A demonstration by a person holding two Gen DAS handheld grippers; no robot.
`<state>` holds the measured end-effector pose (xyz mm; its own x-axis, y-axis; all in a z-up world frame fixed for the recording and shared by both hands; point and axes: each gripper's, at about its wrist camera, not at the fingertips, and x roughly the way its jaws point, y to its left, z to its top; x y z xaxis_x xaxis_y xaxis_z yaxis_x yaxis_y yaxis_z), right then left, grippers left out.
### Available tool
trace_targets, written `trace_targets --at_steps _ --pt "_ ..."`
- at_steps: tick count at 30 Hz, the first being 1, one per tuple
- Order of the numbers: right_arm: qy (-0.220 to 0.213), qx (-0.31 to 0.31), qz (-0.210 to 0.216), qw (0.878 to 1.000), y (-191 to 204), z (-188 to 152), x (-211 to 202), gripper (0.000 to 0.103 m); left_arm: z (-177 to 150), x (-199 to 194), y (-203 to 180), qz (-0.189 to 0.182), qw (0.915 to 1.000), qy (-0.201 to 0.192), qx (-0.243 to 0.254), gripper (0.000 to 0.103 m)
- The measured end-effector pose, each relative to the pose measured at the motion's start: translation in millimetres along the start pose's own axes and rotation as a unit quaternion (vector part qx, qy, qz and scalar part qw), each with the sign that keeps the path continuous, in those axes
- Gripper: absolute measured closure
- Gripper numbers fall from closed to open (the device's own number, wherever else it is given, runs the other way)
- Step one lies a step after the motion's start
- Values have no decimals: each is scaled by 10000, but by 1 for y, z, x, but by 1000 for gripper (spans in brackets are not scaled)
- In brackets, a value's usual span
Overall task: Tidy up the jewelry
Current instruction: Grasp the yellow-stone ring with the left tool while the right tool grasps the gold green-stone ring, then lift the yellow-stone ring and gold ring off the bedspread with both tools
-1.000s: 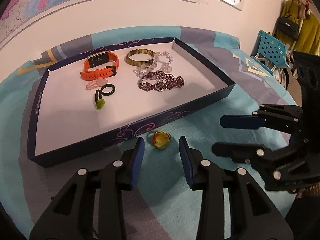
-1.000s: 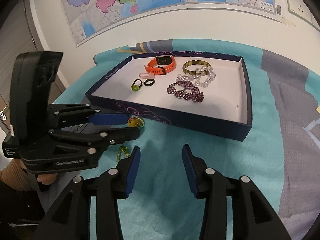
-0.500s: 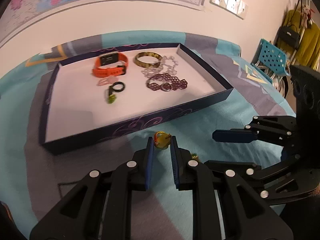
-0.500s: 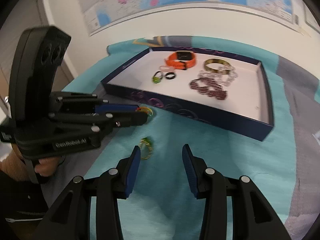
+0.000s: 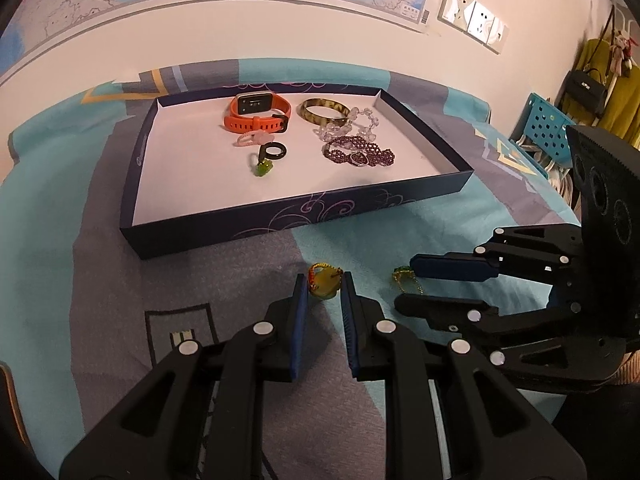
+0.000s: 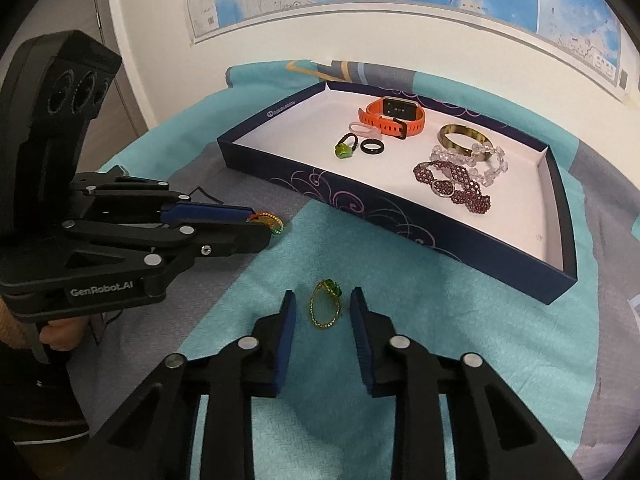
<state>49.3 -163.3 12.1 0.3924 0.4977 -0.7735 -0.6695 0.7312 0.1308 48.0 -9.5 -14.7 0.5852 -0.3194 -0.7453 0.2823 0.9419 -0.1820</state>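
My left gripper [image 5: 323, 286] is shut on a yellow beaded ring [image 5: 323, 283], held just above the cloth in front of the dark blue tray [image 5: 304, 220]; the ring also shows in the right wrist view [image 6: 267, 222]. My right gripper [image 6: 323, 306] is open, its fingers on either side of a gold beaded ring with a green stone [image 6: 325, 306] lying on the teal cloth; this ring shows in the left wrist view [image 5: 404, 278] too. The tray holds an orange watch [image 5: 256, 114], a bangle [image 5: 322, 114], a clear bead bracelet [image 5: 360, 122], a purple bracelet [image 5: 358, 154] and small rings [image 5: 270, 156].
The tray [image 6: 400, 216] sits on a teal and grey patterned cloth [image 5: 160, 272] against a wall with a map. A blue perforated chair [image 5: 548, 128] and hanging bags stand at the right. Wall sockets [image 5: 472, 16] are above the table.
My left gripper closed on the yellow ring and lifted back from the tray. My right gripper moved forward so that the green-stone ring now lies between its open fingers.
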Motion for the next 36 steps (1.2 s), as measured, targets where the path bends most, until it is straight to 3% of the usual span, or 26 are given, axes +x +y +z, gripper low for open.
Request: trace_targets --at_steps 3,8,36 --pt "0 4 -27 10000 -1 -1 0 90 -1 -1 0 -11 10000 -17 -12 86" --pt "-33 48 -62 10000 -2 -1 0 94 -3 -2 0 -29 10000 -19 -29 86" --pt "-425 339 -30 9985 -16 -4 -22 94 -2 -17 -13 86 9996 -233 161 86"
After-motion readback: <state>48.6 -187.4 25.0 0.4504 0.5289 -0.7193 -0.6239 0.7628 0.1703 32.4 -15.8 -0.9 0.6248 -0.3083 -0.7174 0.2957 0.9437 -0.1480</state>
